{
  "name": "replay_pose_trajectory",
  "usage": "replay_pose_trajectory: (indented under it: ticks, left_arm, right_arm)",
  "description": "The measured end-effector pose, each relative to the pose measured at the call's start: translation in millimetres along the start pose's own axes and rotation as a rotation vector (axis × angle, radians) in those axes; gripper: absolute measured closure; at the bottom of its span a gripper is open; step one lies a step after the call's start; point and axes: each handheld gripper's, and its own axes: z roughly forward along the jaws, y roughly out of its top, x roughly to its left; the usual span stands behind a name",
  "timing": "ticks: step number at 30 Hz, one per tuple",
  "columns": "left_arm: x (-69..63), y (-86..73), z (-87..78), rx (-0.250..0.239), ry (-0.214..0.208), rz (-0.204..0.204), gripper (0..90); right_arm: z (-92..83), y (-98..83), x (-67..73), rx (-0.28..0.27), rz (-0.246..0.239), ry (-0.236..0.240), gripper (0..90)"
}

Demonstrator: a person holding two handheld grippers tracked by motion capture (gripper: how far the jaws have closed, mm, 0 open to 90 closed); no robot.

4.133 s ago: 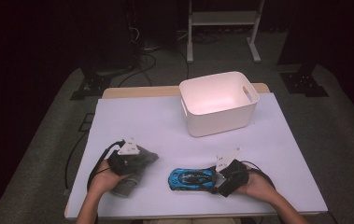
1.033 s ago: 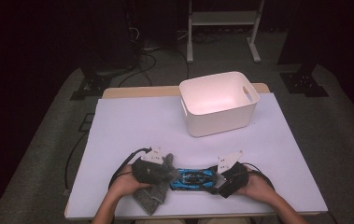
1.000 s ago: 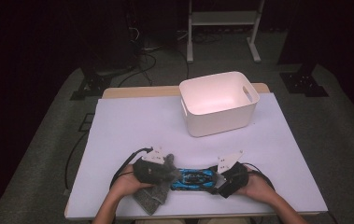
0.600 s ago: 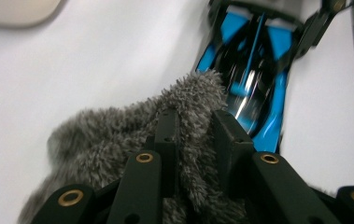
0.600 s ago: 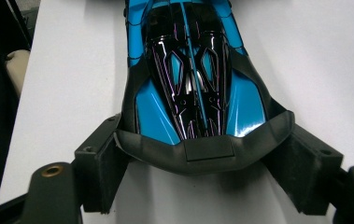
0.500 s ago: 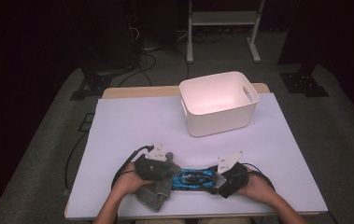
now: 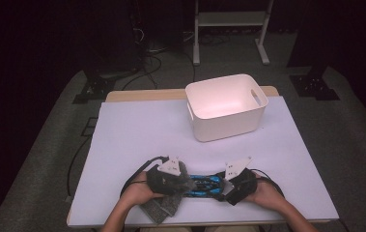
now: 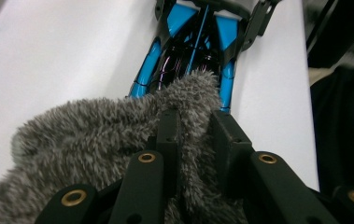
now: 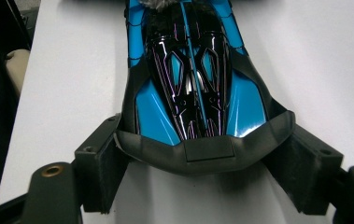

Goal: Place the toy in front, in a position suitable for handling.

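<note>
A blue and black toy car (image 7: 202, 185) lies near the table's front edge. My right gripper (image 7: 224, 187) is shut on one end of it; in the right gripper view the jaws press both sides of the car's (image 9: 193, 70) dark bumper, gripper (image 9: 202, 163). My left gripper (image 7: 185, 182) is shut on a grey fluffy cloth (image 7: 163, 208). In the left gripper view the cloth (image 8: 95, 140) bunches around the jaws, gripper (image 8: 195, 121), and lies over the near end of the car (image 8: 184, 51).
A white plastic bin (image 7: 226, 106) stands at the back right of the white table (image 7: 147, 130). Cables trail from both grippers over the front edge. A dark floor with stands and cables surrounds the table.
The left gripper has carried the cloth from the left across to the car and now rests it on the car's end. The right gripper and car have stayed put.
</note>
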Motion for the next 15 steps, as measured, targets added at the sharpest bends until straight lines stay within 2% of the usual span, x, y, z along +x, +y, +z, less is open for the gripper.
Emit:
replay_pose_trajectory:
  ticks: [3,6,8,11,13,14,15]
  left_arm:
    - [6.6,-9.1,-4.5,-0.006,-0.004,-0.034,74.4]
    - [9.2,-15.1,-11.3,0.054,0.04,-0.033,74.5]
    - [10.9,-19.9,-14.3,0.067,0.043,-0.046,74.5]
    - [11.2,-23.3,-14.5,0.045,0.023,-0.059,74.4]
    - [9.2,-20.5,-13.4,0.035,-0.003,-0.042,74.4]
    - [7.9,-18.9,-12.6,0.023,-0.018,-0.043,74.3]
    - [5.8,-15.9,-10.2,-0.004,-0.053,-0.039,74.1]
  right_arm:
    - [0.2,0.5,0.5,0.002,0.002,-0.002,24.0]
    - [0.1,0.1,0.2,0.0,0.0,-0.001,24.0]
    - [0.1,0.2,0.2,0.001,0.0,0.0,24.0]
    - [0.0,0.1,0.0,0.001,-0.002,0.0,24.0]
    - [0.0,0.0,0.0,0.001,-0.002,0.0,24.0]
    - [0.0,0.0,-0.1,0.0,-0.002,0.0,24.0]
    - [0.0,-0.1,-0.1,0.0,-0.002,0.0,24.0]
